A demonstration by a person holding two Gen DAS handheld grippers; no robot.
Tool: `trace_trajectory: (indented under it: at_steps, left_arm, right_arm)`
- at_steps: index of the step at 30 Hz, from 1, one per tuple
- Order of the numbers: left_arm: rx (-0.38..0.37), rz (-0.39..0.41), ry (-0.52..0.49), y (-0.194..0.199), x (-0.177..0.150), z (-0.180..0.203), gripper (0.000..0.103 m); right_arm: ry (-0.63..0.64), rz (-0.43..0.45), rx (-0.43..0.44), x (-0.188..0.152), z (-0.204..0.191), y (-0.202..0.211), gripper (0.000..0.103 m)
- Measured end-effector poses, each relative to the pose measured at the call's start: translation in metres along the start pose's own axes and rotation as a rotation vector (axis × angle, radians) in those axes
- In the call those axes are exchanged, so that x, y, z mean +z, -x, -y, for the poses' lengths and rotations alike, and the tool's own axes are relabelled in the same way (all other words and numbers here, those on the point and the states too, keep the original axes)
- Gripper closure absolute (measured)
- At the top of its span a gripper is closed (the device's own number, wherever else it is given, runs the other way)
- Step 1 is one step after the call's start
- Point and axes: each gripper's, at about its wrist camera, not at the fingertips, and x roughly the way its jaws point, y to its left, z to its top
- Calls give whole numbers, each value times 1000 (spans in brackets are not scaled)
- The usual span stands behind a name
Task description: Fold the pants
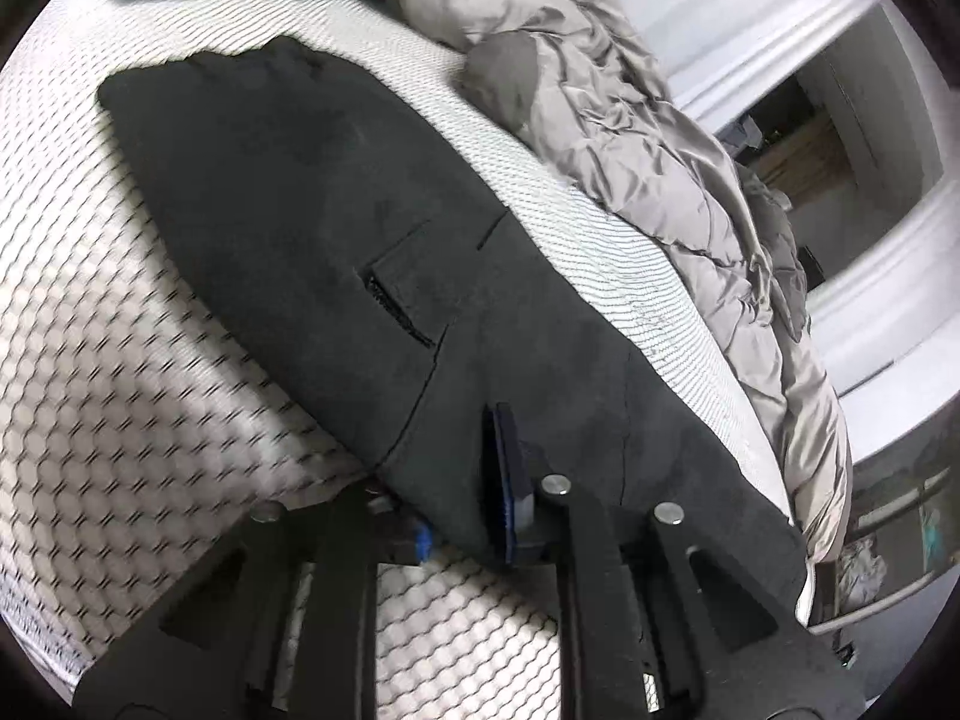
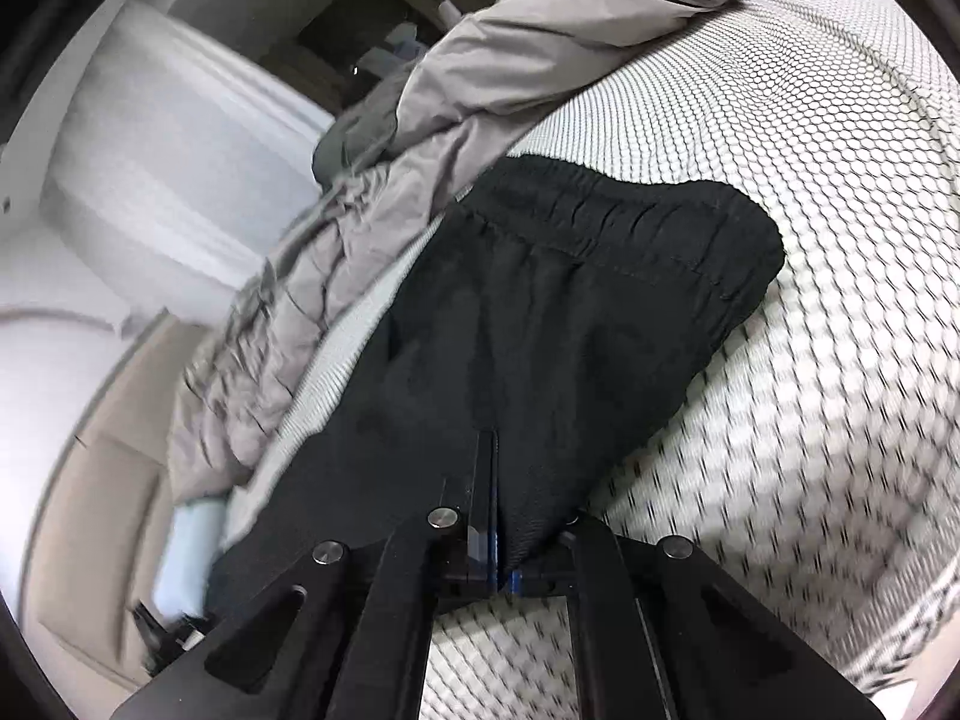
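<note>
The black pants point(image 1: 336, 252) are laid along the bed, on the white honeycomb-patterned mattress cover point(image 1: 120, 408). In the left wrist view, the near edge of the fabric is clenched by the left claw point(image 1: 462, 516) at 6 o'clock; the zip pocket point(image 1: 399, 306) is seen at the centre. In the right wrist view, the right claw point(image 2: 495, 504) is closed tightly on the pants at 6 o'clock, and the elastic waistband point(image 2: 624, 222) is seen at 1 o'clock. A crumpled grey duvet point(image 1: 648, 138) is heaped just beside the pants.
</note>
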Motion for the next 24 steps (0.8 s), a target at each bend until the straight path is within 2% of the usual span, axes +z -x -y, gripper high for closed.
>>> trace_trajectory:
  at_steps: [1, 2, 4, 5, 6, 7, 8, 9, 11, 12, 14, 15, 17, 19, 21, 24]
  left_arm:
    - [25, 3, 13, 2, 0, -2, 83]
    - [39, 11, 14, 4, 1, -4, 82]
    - [80, 49, 2, 14, 3, -2, 78]
    - [105, 73, -1, 20, 4, 0, 68]
    - [124, 104, 5, 27, 6, 0, 61]
    - [121, 138, 18, 34, 6, 0, 50]
    - [107, 165, 30, 41, 6, 1, 44]
    - [98, 175, 31, 45, 7, 2, 41]
    - [75, 180, 15, 48, 6, 8, 31]
    - [59, 176, -3, 49, 4, 13, 28]
    - [37, 155, -54, 47, 0, 25, 15]
    - [32, 149, -79, 46, -3, 30, 14]
    - [27, 146, -142, 44, -11, 46, 1]
    - [12, 154, -209, 44, -22, 63, 1]
    - [-24, 159, -278, 49, -32, 81, 1]
    - [-74, 198, -329, 59, -45, 100, 1]
  right_arm:
    - [2, -16, -13, 1, 0, -2, 99]
    - [-5, -20, -21, 2, 0, -3, 93]
    - [-42, -13, -44, 5, 4, -1, 76]
    - [-89, 11, -35, 8, 10, 4, 62]
    - [-122, 31, -25, 10, 14, 7, 55]
    - [-160, 56, -29, 13, 21, 12, 55]
    - [-184, 71, -44, 15, 24, 14, 55]
    - [-214, 89, -56, 17, 30, 17, 55]
    - [-267, 140, -87, 17, 39, 25, 55]
    - [-263, 163, -125, 17, 40, 30, 55]
    - [-232, 181, -171, 20, 38, 35, 55]
    - [-222, 188, -188, 20, 35, 37, 55]
    - [-194, 196, -224, 18, 27, 38, 55]
    - [-161, 220, -253, 17, 16, 41, 54]
    - [-122, 263, -278, 17, 0, 45, 46]
    - [-64, 333, -302, 17, -21, 53, 43]
